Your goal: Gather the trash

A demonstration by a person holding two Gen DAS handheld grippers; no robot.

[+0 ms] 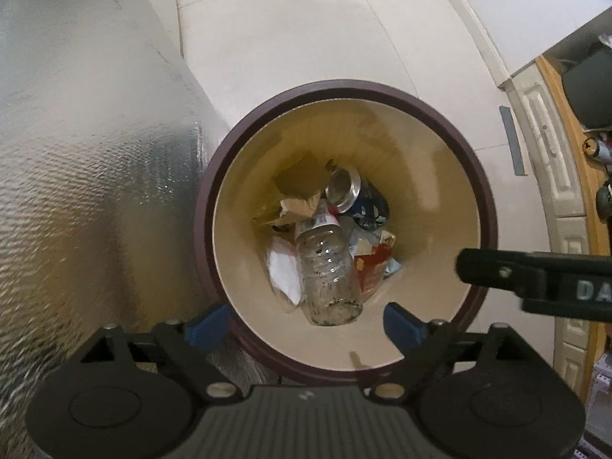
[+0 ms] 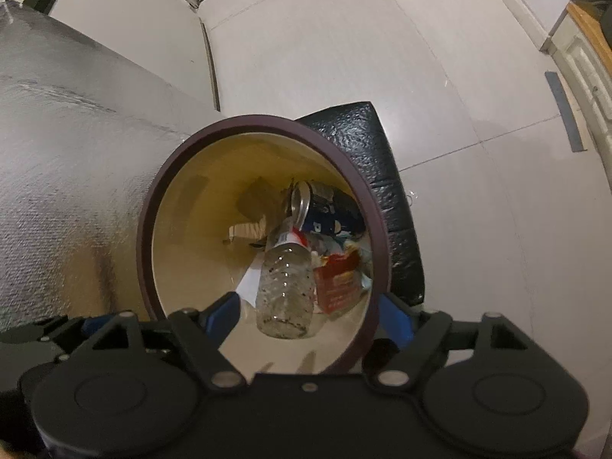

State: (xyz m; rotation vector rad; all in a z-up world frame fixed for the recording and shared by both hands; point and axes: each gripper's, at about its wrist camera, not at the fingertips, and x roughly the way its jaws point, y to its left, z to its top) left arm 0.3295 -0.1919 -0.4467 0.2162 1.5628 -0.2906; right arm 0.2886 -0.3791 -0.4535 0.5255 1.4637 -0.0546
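Observation:
A round trash bin with a dark maroon rim (image 1: pixel 214 160) and cream inside stands on the floor below both grippers; it also shows in the right wrist view (image 2: pixel 147 206). In it lie a clear plastic bottle (image 1: pixel 329 271) (image 2: pixel 285 290), a crushed blue can (image 1: pixel 354 191) (image 2: pixel 317 206), a red packet (image 1: pixel 373 271) (image 2: pixel 338 283), brown paper (image 1: pixel 298 202) and white paper (image 1: pixel 283 267). My left gripper (image 1: pixel 306 329) is open and empty above the bin's near rim. My right gripper (image 2: pixel 310 313) is open and empty above the bin; part of it shows in the left wrist view (image 1: pixel 535 275).
A silver foil-covered surface (image 1: pixel 88 172) (image 2: pixel 69 191) lies left of the bin. A black padded object (image 2: pixel 375 176) sits behind the bin on the right. The floor is pale tile (image 1: pixel 306 30). A wooden-edged shelf with items (image 1: pixel 585 153) is at the far right.

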